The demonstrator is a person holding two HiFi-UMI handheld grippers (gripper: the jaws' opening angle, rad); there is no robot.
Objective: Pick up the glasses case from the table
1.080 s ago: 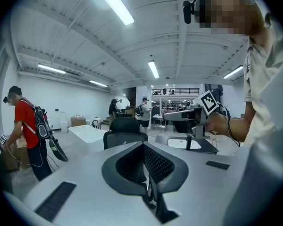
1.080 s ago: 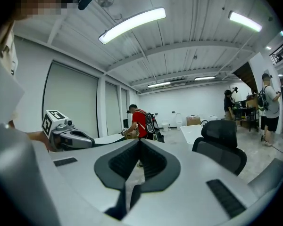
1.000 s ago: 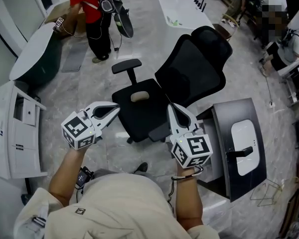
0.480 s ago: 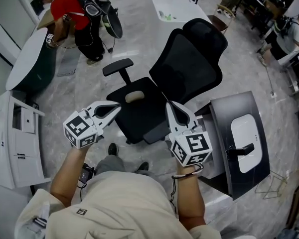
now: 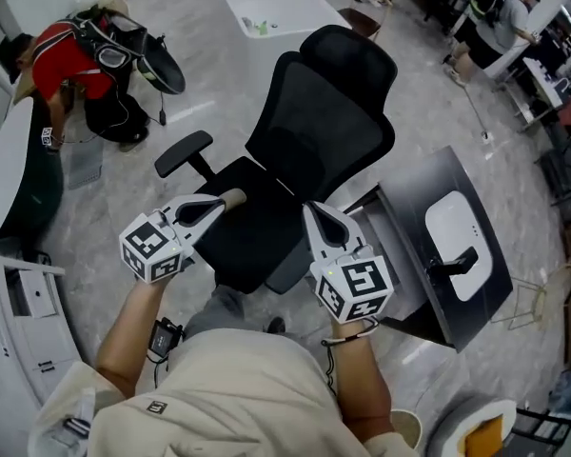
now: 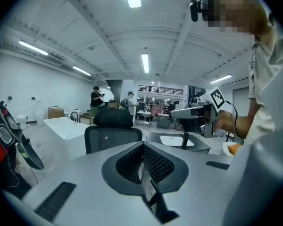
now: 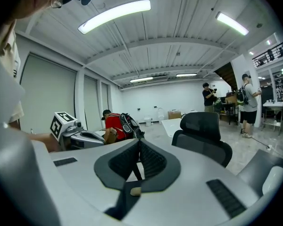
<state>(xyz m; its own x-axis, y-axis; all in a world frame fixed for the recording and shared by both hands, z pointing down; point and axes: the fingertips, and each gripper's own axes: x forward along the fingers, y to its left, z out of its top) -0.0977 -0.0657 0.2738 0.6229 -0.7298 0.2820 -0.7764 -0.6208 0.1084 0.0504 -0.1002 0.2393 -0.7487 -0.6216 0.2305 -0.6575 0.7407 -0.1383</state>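
Glasses case: I cannot pick it out for certain; the nearest match is a small tan oblong (image 5: 234,198) lying on the seat of the black office chair (image 5: 266,227), its long axis running roughly side to side in the head view. It is partly hidden by the tips of the left gripper (image 5: 219,206). Both the left gripper and the right gripper (image 5: 314,213) have their jaws pressed together on nothing and are held above the seat, touching nothing.

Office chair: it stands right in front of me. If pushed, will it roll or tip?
Probably slides easily: the office chair stands on smooth polished floor, though its base is hidden. Its tall mesh back looks light, so tipping seems unlikely.
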